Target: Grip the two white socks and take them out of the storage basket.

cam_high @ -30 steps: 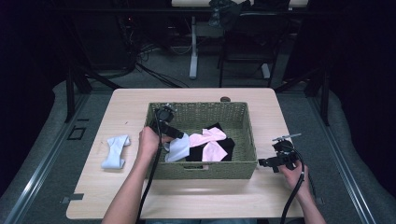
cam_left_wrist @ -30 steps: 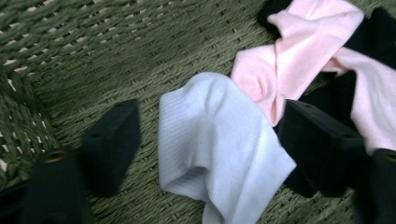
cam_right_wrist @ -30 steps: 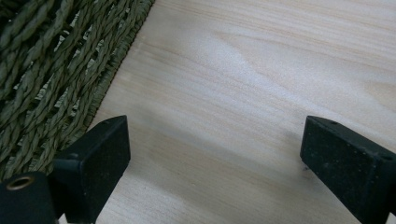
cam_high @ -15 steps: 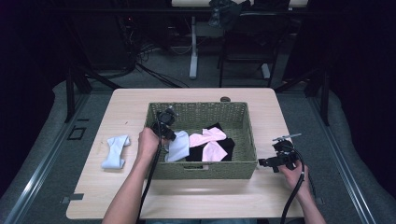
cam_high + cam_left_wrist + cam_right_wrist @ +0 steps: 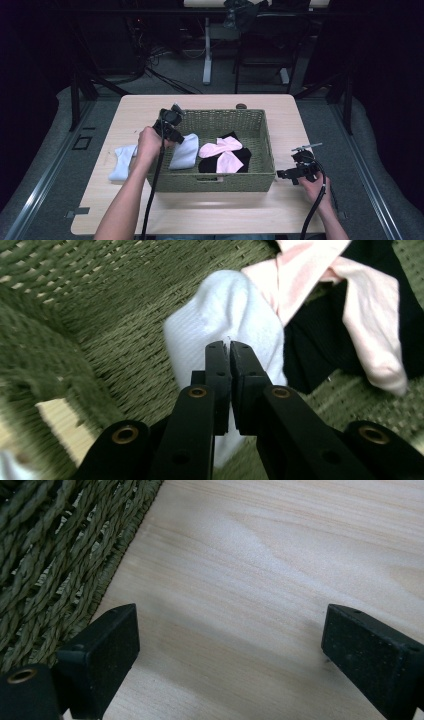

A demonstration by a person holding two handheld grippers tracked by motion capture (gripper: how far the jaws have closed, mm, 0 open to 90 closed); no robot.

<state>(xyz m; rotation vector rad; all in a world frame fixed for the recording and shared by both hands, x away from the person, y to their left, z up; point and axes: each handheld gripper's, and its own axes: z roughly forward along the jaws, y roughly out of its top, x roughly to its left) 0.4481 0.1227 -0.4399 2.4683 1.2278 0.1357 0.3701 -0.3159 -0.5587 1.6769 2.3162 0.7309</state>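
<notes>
Fabric pinched at the jaw tips is hard to make out in the left gripper view: a thin fold of the white sock (image 5: 225, 335) sits there, and the black jaws cover the sock's lower part. The left gripper (image 5: 224, 347) has just been closing and now stands pressed together on that sock, inside the left end of the woven basket (image 5: 260, 131). Pink socks (image 5: 222, 152) lie on a black garment (image 5: 244, 156) just beside it. Another white sock (image 5: 121, 162) lies on the surface (image 5: 210, 215), partly behind the forearm. The right gripper (image 5: 227, 650) is spread wide above bare wood beside the basket.
</notes>
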